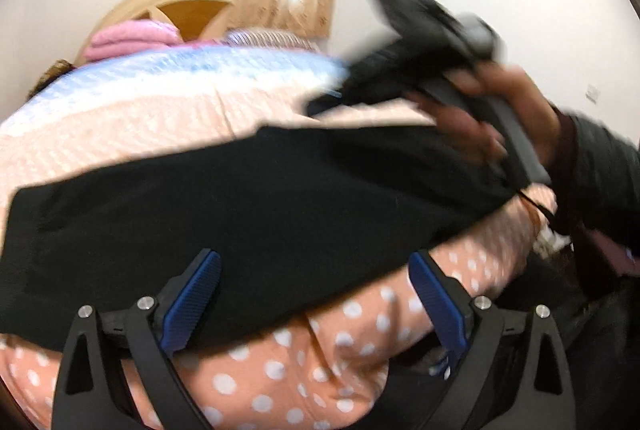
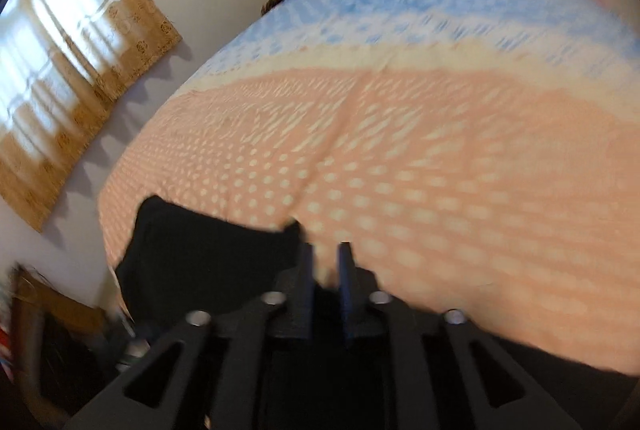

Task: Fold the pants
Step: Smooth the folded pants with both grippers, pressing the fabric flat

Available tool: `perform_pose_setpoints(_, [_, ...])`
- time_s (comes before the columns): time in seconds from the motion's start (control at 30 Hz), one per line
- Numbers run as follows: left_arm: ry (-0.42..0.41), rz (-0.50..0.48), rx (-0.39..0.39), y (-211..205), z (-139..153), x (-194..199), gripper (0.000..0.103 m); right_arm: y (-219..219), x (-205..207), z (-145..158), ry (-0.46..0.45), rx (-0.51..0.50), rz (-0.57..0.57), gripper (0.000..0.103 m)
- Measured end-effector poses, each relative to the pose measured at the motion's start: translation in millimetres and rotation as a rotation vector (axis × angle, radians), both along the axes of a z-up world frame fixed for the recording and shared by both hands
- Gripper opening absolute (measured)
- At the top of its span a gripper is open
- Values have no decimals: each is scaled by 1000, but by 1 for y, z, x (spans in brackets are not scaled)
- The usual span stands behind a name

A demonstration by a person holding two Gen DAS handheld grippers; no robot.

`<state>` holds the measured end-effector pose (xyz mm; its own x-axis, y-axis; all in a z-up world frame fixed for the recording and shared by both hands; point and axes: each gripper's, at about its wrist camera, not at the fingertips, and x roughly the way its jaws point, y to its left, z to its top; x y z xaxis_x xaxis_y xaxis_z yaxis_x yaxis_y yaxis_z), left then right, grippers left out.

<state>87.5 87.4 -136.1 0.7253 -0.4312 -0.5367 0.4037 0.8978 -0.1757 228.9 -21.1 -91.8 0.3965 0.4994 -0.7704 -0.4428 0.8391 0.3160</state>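
Note:
The black pants point(image 1: 256, 214) lie spread across a peach polka-dot bedspread point(image 1: 304, 374). My left gripper point(image 1: 316, 294) is open, its blue pads wide apart just above the near edge of the pants, holding nothing. The right gripper body point(image 1: 420, 42) shows in the left wrist view, held in a hand above the pants' right end. In the right wrist view my right gripper point(image 2: 325, 262) has its fingers close together with a narrow gap over the bedspread point(image 2: 420, 170). The black pants point(image 2: 208, 262) lie to its left and under the fingers; whether cloth is pinched is unclear through the blur.
Folded pink cloth point(image 1: 128, 38) and a wooden headboard point(image 1: 180, 2) are at the bed's far end. A curtained window point(image 2: 60, 70) is on the wall left of the bed. Dark furniture point(image 2: 48, 342) stands by the bed's near left corner.

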Motion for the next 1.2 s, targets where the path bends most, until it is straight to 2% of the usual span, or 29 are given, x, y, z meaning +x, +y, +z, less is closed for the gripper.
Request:
perform_pose_setpoints(0.03, [-13,19,-20,3,5,0,97,-14,-12,8,-28,-26,-7,37])
perform_pose_setpoints(0.17, [-26,34,-98,-1,16,8,101,-68,-63,23,-114,-114,-50,38])
perform_pose_setpoints(0.23, [-19,18,-92,-11,15,13,102,-90,-86,20,-128,-171,-71,38])
perform_pose_setpoints(0.4, [-11,-47,21,-52,9,20,102,-114,-121,0,-143,-266,-81,38])
perform_pose_setpoints(0.47, [9,-60,105,-67,2,23,102,-119,-127,-7,-140,-265,-81,39])
perform_pose_setpoints(0.53, [90,-66,212,-78,-13,30,102,-123,-127,-15,-116,-253,-80,39])
perform_pose_setpoints(0.6, [69,-63,292,-82,-18,24,103,-127,-129,-22,-109,-250,-85,39])
perform_pose_setpoints(0.63, [73,-68,305,-82,-19,22,103,-128,-132,-25,-118,-245,-86,39])
perform_pose_setpoints(0.73, [94,-58,270,-75,-17,17,103,-132,-138,-27,-140,-241,-80,39])
perform_pose_setpoints(0.83, [97,-36,189,-70,-4,17,103,-134,-143,-24,-150,-264,-87,39])
perform_pose_setpoints(1.0, [18,-3,107,-68,32,24,103,-147,-150,-13,-196,-304,-132,41])
perform_pose_setpoints(1.1, [35,8,111,-78,32,41,103,-158,-152,-10,-207,-319,-174,44])
perform_pose_setpoints(1.2, [94,27,145,-89,15,56,103,-173,-149,-14,-189,-329,-217,44])
